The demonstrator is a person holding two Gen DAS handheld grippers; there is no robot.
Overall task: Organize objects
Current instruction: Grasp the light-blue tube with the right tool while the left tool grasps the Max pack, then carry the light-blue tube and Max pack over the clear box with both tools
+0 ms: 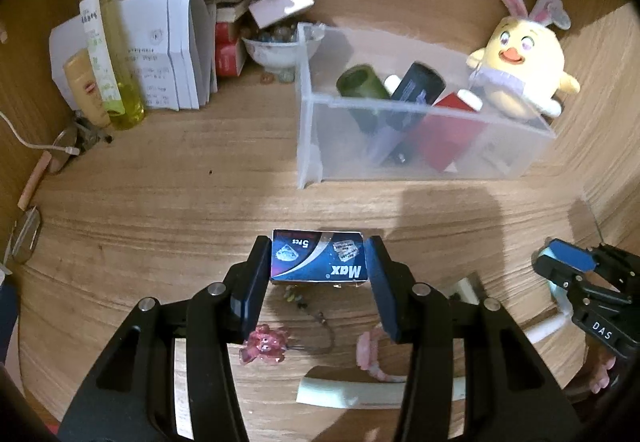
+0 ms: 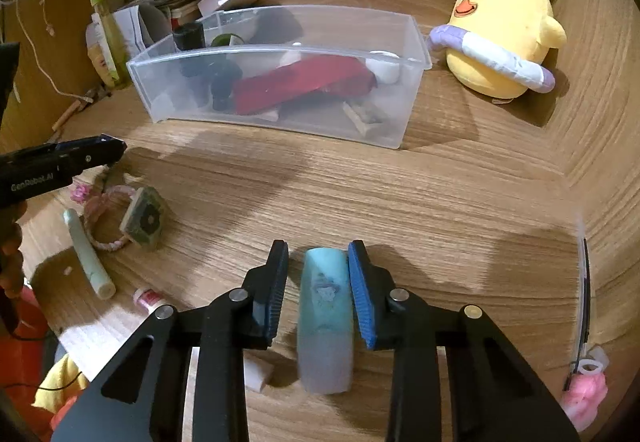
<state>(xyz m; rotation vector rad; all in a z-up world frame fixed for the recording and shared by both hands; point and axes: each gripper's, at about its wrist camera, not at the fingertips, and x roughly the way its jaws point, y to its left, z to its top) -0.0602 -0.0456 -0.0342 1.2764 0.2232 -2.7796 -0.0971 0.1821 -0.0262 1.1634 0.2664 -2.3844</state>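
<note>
Your left hand-held gripper (image 1: 318, 262) clamps a small blue box (image 1: 319, 257) printed "Max" between its dark pads, both pads pressing the box's short ends, just above the wooden counter (image 1: 160, 202). Under that gripper lie a small pink figurine (image 1: 264, 349), a thin wire hook and a pale green tube (image 1: 344, 393).

Your right hand-held gripper (image 2: 318, 282) straddles a turquoise tube (image 2: 326, 316) that lies lengthwise on the counter. The right blue pad touches the tube's side, while a narrow gap shows between the tube and the left pad, so the jaws are not yet clamped on it. In the left wrist view that gripper (image 1: 568, 262) appears at the right edge, well apart from the blue box.

Beyond both grippers stands a clear plastic bin (image 2: 280, 122) holding a red container (image 2: 304, 84) with a white cap, a dark bottle (image 2: 190, 38) and a green one. A yellow chick plush (image 2: 502, 30) with rabbit ears sits just beside the bin's right end.

Against the back wall at left, a tall yellow-green bottle (image 1: 106, 54) stands upright before a stack of papers (image 1: 168, 50), near a white bowl (image 1: 276, 50) of small round items. A pink braided ring (image 2: 106, 220) and a green-edged square piece (image 2: 146, 216) rest left of the right gripper.
</note>
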